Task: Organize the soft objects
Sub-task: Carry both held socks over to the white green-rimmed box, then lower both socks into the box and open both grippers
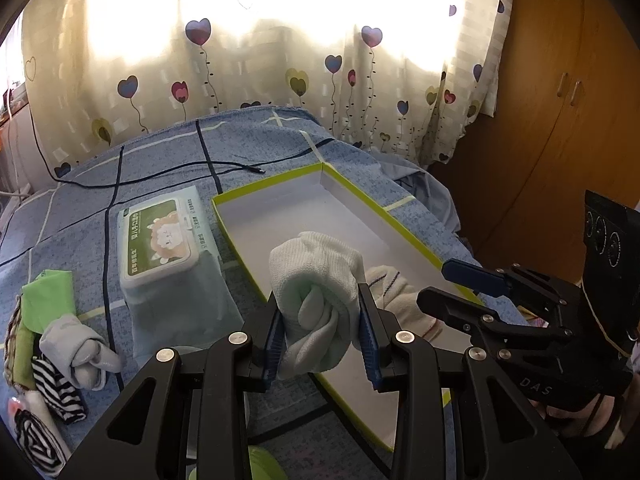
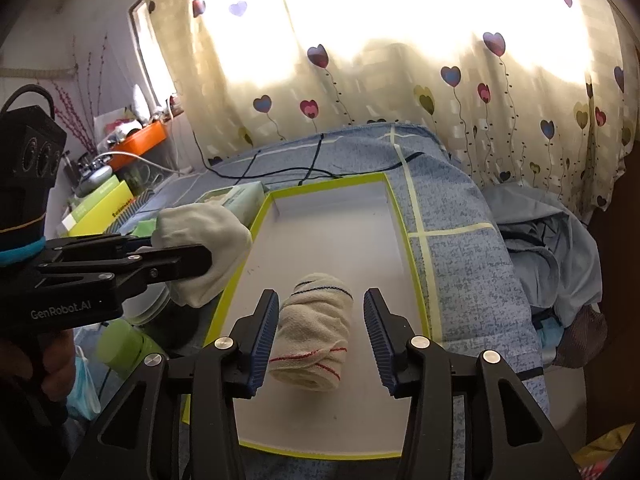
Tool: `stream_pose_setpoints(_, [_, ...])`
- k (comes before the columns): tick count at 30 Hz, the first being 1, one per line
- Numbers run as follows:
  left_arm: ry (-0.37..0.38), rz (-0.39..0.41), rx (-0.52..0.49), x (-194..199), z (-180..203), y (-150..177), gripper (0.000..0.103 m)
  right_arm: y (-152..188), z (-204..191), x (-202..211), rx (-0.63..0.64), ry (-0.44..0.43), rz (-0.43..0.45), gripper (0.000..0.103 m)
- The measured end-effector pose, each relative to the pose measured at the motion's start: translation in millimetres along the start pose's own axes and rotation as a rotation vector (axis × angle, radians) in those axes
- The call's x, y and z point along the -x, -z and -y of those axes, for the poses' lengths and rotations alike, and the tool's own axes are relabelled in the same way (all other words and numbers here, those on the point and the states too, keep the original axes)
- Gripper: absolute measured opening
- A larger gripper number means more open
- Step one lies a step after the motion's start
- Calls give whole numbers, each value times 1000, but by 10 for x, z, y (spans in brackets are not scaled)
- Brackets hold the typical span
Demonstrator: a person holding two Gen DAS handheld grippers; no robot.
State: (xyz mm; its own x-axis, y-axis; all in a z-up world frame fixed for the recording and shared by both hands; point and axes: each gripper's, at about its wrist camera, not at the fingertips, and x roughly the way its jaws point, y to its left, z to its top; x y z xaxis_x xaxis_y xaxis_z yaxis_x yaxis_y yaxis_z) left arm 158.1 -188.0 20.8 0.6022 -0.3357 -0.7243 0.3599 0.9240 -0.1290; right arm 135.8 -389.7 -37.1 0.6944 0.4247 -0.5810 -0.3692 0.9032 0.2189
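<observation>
We hold a rolled white sock (image 1: 320, 300) clamped in our left claw (image 1: 323, 344), poised over the near left edge of the green-rimmed shallow box (image 1: 276, 184) on the bed (image 1: 160, 168). Our right claw (image 2: 322, 340) stands apart, its pads on either side of a cream rolled sock with red and dark stripes (image 2: 316, 336) that lies on the box floor, neither pad pressing on it. A wet-wipes pack (image 1: 160, 240) and more rolled socks (image 1: 80, 356) lie left of the box.

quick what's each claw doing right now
left claw: shut on a rolled white sock
right claw: open, the striped cream sock roll lies between its fingers
</observation>
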Motion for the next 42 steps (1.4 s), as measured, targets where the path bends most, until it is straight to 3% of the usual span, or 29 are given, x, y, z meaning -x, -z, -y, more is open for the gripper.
stream_pose_setpoints(9, [27, -49, 22, -194, 26, -27, 43, 31, 72, 17, -21, 0, -2, 43])
stream_pose_setpoints(18, [43, -9, 38, -2, -22, -23, 43, 79, -81, 1, 41, -50, -25, 43])
stream_pose_setpoints(21, [30, 2, 65, 76, -101, -5, 43, 130, -182, 5, 74, -67, -38, 43])
stream_pose_setpoints(25, [13, 30, 104, 216, -217, 20, 43, 187, -290, -2, 115, -80, -62, 25])
stream_pose_setpoints(28, [-4, 55, 130, 337, -319, 51, 43, 198, -339, -32, 145, -74, -78, 18])
stream_pose_setpoints(36, [-35, 98, 194, 571, -580, 183, 43, -52, -356, -325, 188, -20, -110, 17])
stream_pose_setpoints(42, [-120, 114, 272, 750, -886, 392, 43, -204, -339, -399, 170, -57, -97, 18])
